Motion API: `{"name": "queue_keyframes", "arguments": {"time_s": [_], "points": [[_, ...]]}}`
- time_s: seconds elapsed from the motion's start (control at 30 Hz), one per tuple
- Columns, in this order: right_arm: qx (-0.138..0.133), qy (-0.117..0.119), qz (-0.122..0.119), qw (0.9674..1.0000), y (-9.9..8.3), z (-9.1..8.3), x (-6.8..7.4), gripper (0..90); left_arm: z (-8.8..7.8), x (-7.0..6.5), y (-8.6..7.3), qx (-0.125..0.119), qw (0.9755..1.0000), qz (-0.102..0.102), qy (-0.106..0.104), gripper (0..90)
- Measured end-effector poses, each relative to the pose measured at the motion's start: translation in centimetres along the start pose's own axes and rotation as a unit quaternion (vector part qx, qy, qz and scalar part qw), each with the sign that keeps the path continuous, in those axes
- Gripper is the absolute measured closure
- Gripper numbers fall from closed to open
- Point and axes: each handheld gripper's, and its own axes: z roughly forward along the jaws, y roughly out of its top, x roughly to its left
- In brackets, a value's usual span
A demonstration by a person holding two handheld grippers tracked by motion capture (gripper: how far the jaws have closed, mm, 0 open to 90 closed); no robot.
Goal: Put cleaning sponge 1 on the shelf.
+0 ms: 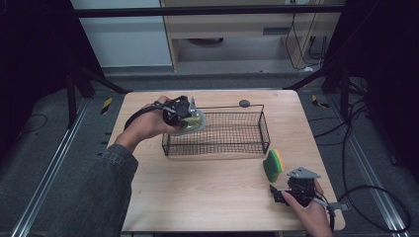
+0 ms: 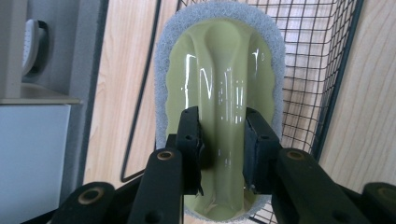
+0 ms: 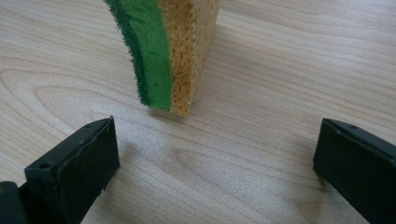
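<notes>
Black jaws of the left gripper (image 2: 222,154) are clamped on the raised handle ridge of an olive-green scrub pad (image 2: 219,88) with a grey fleece rim, its long axis running straight away from the jaws. Beneath and beyond it lies the wire basket (image 1: 232,143); the pad hangs over the basket's near-left corner, so the drop looks to be straight down. Across the tabletop (image 1: 197,187), the right gripper (image 3: 215,163) waits spread wide, a green-and-yellow sponge (image 3: 168,51) standing on edge just ahead, untouched.
</notes>
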Motion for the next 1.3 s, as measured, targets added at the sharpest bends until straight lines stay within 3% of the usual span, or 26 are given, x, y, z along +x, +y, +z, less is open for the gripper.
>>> {"name": "queue_keyframes", "arguments": {"time_s": [1.3], "points": [[0.0, 0.0, 0.0, 1.0, 0.0, 0.0, 0.0, 0.5, 3.9, -1.7, -1.7, 0.019, 0.9986, -0.018, -0.046, 70.5]]}}
